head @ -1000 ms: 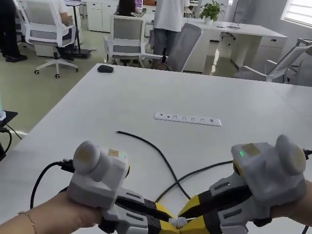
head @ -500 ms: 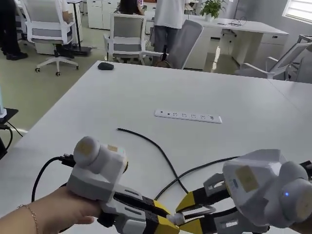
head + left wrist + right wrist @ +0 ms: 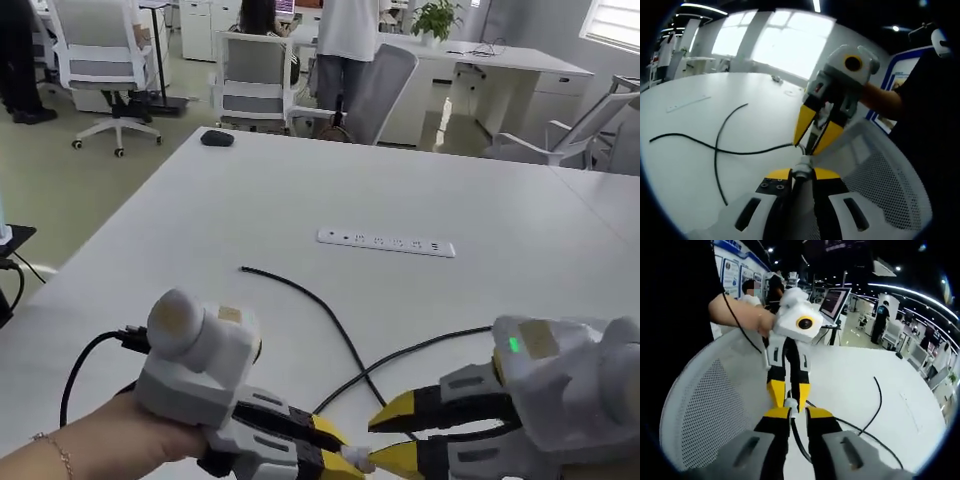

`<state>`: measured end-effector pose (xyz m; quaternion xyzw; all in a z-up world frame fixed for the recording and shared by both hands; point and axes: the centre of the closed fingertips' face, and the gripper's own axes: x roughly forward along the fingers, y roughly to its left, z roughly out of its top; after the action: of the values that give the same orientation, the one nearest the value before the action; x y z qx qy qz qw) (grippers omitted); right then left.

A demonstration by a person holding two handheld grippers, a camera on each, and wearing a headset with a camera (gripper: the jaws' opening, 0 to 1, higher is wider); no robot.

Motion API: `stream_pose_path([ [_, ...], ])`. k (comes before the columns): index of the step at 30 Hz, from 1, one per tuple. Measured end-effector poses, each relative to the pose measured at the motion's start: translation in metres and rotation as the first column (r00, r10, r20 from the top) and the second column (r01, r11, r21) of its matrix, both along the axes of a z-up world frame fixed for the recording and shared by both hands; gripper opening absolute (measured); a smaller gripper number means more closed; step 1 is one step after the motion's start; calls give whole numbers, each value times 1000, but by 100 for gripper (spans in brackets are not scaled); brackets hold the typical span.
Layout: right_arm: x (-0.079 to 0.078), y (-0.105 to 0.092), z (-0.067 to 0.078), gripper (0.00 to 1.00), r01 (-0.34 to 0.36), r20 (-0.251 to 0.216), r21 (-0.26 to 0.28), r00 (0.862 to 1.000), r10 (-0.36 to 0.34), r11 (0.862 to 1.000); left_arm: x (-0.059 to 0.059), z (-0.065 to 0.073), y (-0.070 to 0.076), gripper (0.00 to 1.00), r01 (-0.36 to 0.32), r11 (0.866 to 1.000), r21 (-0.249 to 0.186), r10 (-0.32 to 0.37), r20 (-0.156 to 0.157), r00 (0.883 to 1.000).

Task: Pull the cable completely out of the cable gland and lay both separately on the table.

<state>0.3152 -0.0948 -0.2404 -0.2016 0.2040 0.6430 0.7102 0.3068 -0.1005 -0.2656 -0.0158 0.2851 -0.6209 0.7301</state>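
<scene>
My left gripper point(image 3: 338, 456) is low at the table's near edge, shut on the small white cable gland point(image 3: 353, 458). In the left gripper view the gland point(image 3: 801, 169) sits between the left gripper's point(image 3: 801, 175) yellow tips. A black cable point(image 3: 715, 147) runs from the gland out across the table. My right gripper point(image 3: 372, 443) faces the left one from the right, open, its jaws apart on either side of the cable just behind the gland. In the right gripper view the cable point(image 3: 796, 432) passes through the gap of the right gripper point(image 3: 796, 412).
A second black cable point(image 3: 310, 300) lies loose and crosses the first. A white power strip point(image 3: 385, 243) lies mid-table and a dark mouse point(image 3: 216, 139) at the far edge. A mesh chair back point(image 3: 705, 390) is close beside the grippers. Office chairs and people stand beyond the table.
The right gripper has rolled and shifted right, and its jaws now stand wider apart by the gland. The left gripper still holds the gland in about the same place.
</scene>
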Motion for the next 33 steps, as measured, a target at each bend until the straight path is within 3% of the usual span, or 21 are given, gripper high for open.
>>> stream_pose_path([
  [3,2,6,4,18,62,-90,70,994,-56,996,0,-2,0,17,9,1000,12,-9,17,1000],
  [5,5,7,4,17,103,-137,101,987,-88,990,2,-3,1,17,9,1000,26,-10,54,998],
  [7,10,5,-1,16,144,-164,102,978,-126,984,5,-3,2,17,2,1000,28,-4,65,998],
  [10,5,3,-8,20,156,-254,109,959,-124,982,7,1,3,17,-6,1000,17,5,78,997],
  [13,-3,2,-13,21,124,-255,92,962,-97,988,9,0,4,17,-9,1000,22,7,81,997],
  [19,-11,2,-20,21,136,-368,105,926,-88,985,5,-1,1,17,18,999,32,-22,110,994],
  [25,-10,-3,-28,14,132,-399,83,913,-88,988,2,-2,0,17,39,999,38,-43,117,992],
  [30,-14,-1,-28,12,107,-430,76,900,-64,991,-1,-1,-1,17,59,997,45,-65,141,988],
  [33,-14,-1,-28,12,98,-431,73,901,-57,992,-1,-1,-1,17,63,997,50,-70,159,985],
])
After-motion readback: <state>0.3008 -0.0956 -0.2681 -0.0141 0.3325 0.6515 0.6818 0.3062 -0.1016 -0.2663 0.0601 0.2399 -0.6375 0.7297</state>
